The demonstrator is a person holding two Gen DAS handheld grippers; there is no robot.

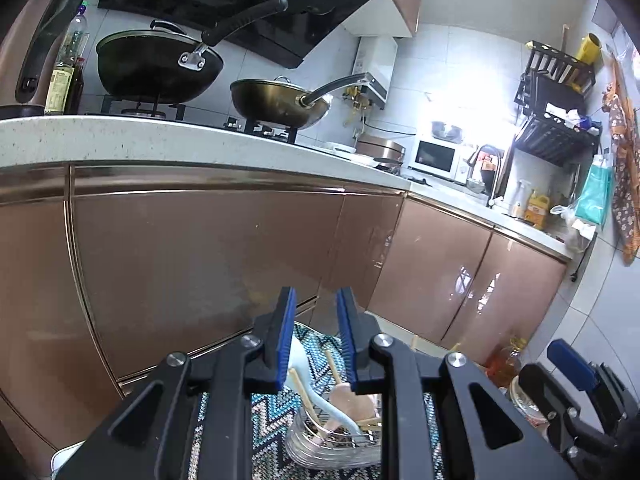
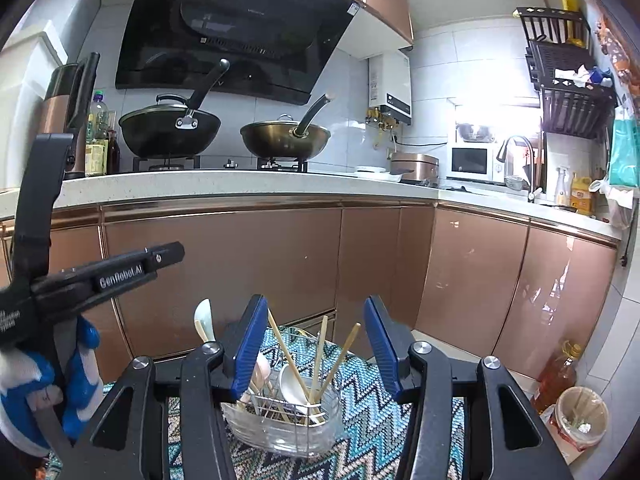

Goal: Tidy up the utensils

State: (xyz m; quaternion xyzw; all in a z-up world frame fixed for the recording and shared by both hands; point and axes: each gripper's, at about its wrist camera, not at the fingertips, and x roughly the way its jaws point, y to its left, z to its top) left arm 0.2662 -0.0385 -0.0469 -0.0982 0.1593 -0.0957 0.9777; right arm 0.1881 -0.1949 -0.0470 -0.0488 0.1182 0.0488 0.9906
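A clear plastic utensil holder (image 2: 286,426) with a wire rack stands on a zigzag patterned mat (image 2: 372,408). It holds wooden chopsticks (image 2: 320,354), a white spoon (image 2: 291,384) and a pink spoon (image 2: 262,364). My right gripper (image 2: 316,346) is open above the holder, empty. My left gripper (image 1: 316,340) is partly open above the same holder (image 1: 332,446), with a pale blue spoon (image 1: 298,364) and a pink utensil (image 1: 352,404) below its jaws. In the right wrist view a pale spoon (image 2: 204,320) stands up by the left device (image 2: 100,276).
Brown cabinet doors (image 2: 224,276) rise just behind the mat, under a white counter (image 2: 224,184) with two woks (image 2: 170,128). An oil bottle (image 2: 560,376) and a lidded tub (image 2: 582,420) stand on the floor at the right.
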